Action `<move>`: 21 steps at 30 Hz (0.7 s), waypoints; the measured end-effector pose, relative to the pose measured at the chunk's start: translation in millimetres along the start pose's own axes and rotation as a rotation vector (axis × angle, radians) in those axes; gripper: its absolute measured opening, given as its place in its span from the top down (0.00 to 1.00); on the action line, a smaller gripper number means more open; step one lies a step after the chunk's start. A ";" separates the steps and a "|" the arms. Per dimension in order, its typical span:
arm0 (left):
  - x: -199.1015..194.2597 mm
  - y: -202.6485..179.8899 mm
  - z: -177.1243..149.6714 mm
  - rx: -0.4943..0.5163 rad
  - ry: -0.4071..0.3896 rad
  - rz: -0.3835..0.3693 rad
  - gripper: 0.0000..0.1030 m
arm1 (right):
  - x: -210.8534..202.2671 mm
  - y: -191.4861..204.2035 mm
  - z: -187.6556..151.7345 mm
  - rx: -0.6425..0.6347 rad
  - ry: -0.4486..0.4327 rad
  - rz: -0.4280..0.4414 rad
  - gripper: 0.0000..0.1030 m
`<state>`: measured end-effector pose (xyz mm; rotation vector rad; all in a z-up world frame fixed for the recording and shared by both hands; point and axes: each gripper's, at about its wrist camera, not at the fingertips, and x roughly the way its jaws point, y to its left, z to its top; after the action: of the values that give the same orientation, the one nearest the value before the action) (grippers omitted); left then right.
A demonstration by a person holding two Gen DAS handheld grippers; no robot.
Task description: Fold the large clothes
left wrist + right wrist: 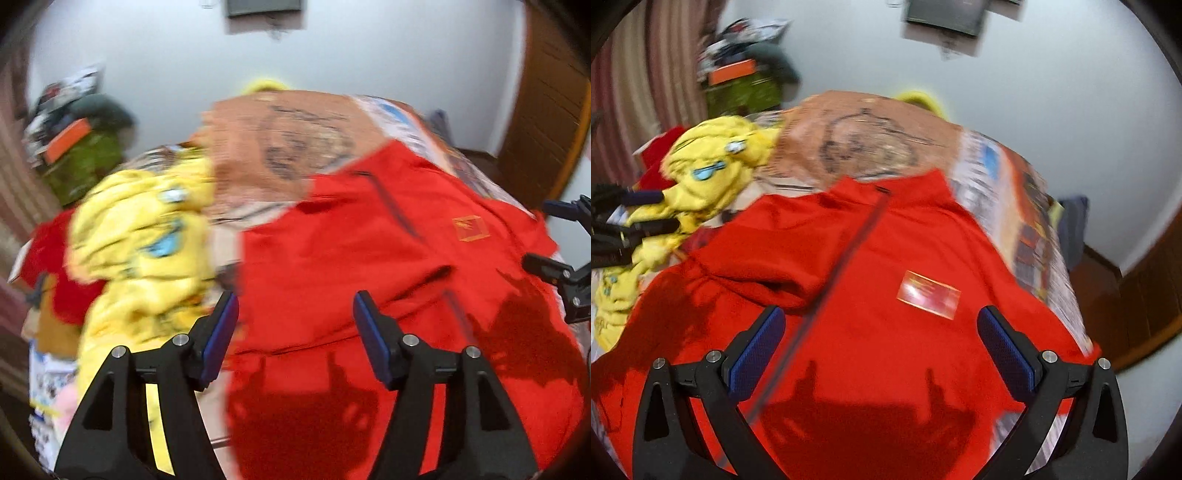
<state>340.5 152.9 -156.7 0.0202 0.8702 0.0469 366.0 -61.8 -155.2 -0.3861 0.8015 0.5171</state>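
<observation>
Both wrist views: I look down on a bed (1008, 192) spread with a printed cover, tan in the middle with a dark line drawing and busy coloured panels toward its right edge. Behind it stands a plain pale wall (369, 55) with a dark rectangular fixture (945, 14) high up; striped curtains (624, 74) hang at the left, brown wood panelling (546, 122) at the right, and a cluttered heap with an orange box (733, 72) sits in the far left corner.

The red jacket (886, 258) lies flat on the near part of the bed, smooth matte cloth with a dark zip line (846, 251) running diagonally and a small rectangular chest badge (929, 293). A crumpled yellow garment (144, 236) with blue printed patches lies bunched just beside its left side, over another red piece (44, 251).

My left gripper (295, 332) shows black arms and blue ribbed pads (369, 332); its jaws stand moderately apart with nothing between them, above the jacket's left edge. My right gripper (881, 350) has its jaws wide, empty, over the jacket's front between zip and badge. Shadows of both fall on the red cloth.
</observation>
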 end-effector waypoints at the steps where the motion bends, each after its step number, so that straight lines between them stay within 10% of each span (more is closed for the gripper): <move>1: -4.0 19.0 -6.3 -0.031 -0.001 0.021 0.38 | 4.0 7.7 4.9 -0.020 0.006 0.016 0.00; 14: 2.6 107.5 -77.4 -0.186 0.086 0.061 0.38 | 99.5 135.4 43.5 -0.359 0.171 0.156 0.03; 21: 19.7 112.6 -93.6 -0.204 0.118 0.034 0.38 | 145.0 168.7 44.6 -0.436 0.259 0.207 0.27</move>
<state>277.9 266.2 -227.9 -0.1603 0.9797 0.1703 379.9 139.5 -258.9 -0.7890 0.9839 0.8522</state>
